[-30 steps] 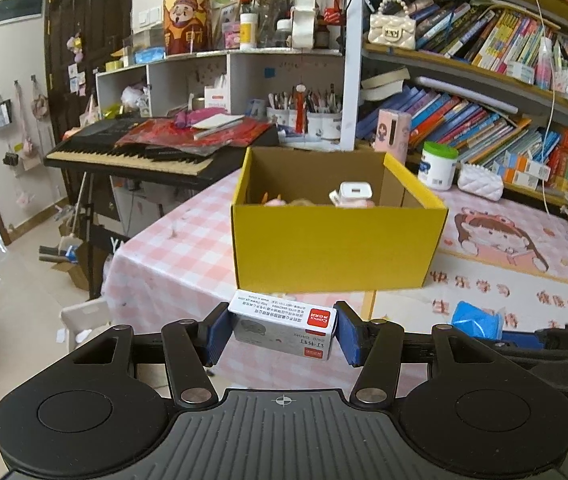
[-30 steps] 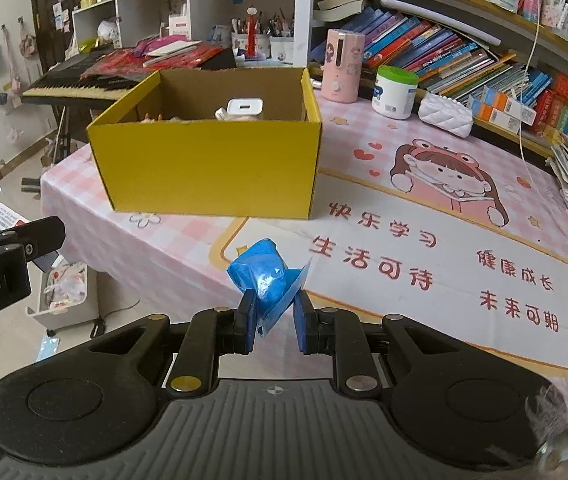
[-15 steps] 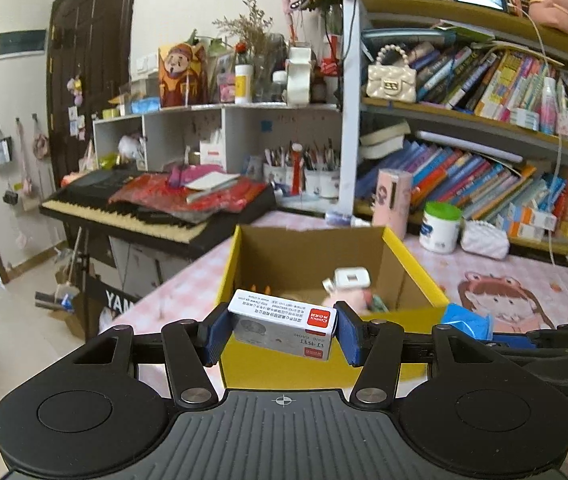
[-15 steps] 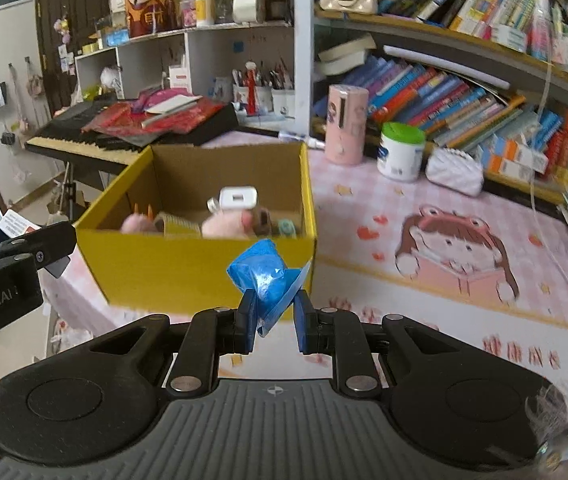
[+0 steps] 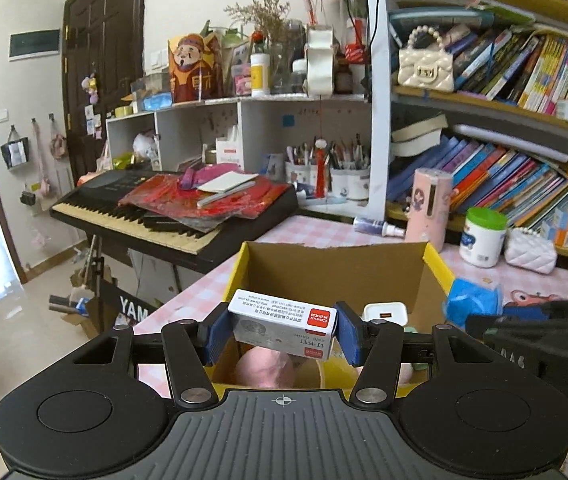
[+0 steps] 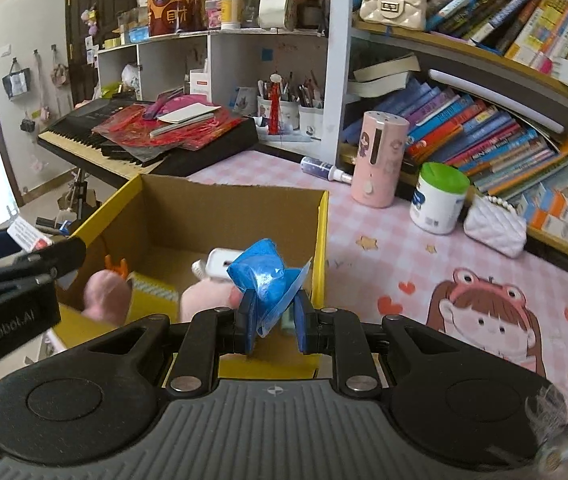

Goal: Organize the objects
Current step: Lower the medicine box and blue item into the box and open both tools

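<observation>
Gripping a small white box (image 5: 282, 329) endwise between blue pads, left gripper (image 5: 282, 334) about half spread, poised over the near edge of the yellow carton (image 5: 438, 266). Pinching a crumpled blue wrapper (image 6: 268, 280) tight, right gripper (image 6: 273, 322) nearly closed above the carton's right front corner. Seen only from the right: pink plush toys (image 6: 107, 291) and a white charger (image 6: 219, 263) lying inside. Seen only from the left: printed label on the white box.
</observation>
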`<state>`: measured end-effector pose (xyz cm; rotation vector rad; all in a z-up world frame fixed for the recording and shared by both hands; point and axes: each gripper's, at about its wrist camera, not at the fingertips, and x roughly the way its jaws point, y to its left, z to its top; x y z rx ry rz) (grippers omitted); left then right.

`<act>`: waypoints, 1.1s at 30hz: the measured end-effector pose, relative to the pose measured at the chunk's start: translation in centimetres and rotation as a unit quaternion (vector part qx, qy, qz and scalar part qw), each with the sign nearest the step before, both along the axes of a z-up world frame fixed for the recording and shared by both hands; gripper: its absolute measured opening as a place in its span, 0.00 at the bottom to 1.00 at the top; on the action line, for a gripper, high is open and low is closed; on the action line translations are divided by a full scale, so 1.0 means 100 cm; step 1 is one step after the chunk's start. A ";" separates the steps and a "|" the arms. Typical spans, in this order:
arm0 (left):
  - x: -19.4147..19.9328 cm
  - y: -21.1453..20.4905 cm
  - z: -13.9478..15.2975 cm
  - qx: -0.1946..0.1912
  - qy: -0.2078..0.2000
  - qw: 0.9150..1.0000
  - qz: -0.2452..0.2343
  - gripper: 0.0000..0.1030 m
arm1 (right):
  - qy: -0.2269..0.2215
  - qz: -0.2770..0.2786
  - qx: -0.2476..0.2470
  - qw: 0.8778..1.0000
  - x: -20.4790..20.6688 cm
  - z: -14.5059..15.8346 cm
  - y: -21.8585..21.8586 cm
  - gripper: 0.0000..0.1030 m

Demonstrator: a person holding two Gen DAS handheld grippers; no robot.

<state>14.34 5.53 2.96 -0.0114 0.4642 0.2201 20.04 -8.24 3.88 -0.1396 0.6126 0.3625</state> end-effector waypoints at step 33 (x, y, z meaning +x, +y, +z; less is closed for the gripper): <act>0.034 -0.006 -0.038 0.023 0.055 0.998 0.016 0.65 | 0.051 0.104 -0.084 0.990 0.064 -0.047 0.035 0.15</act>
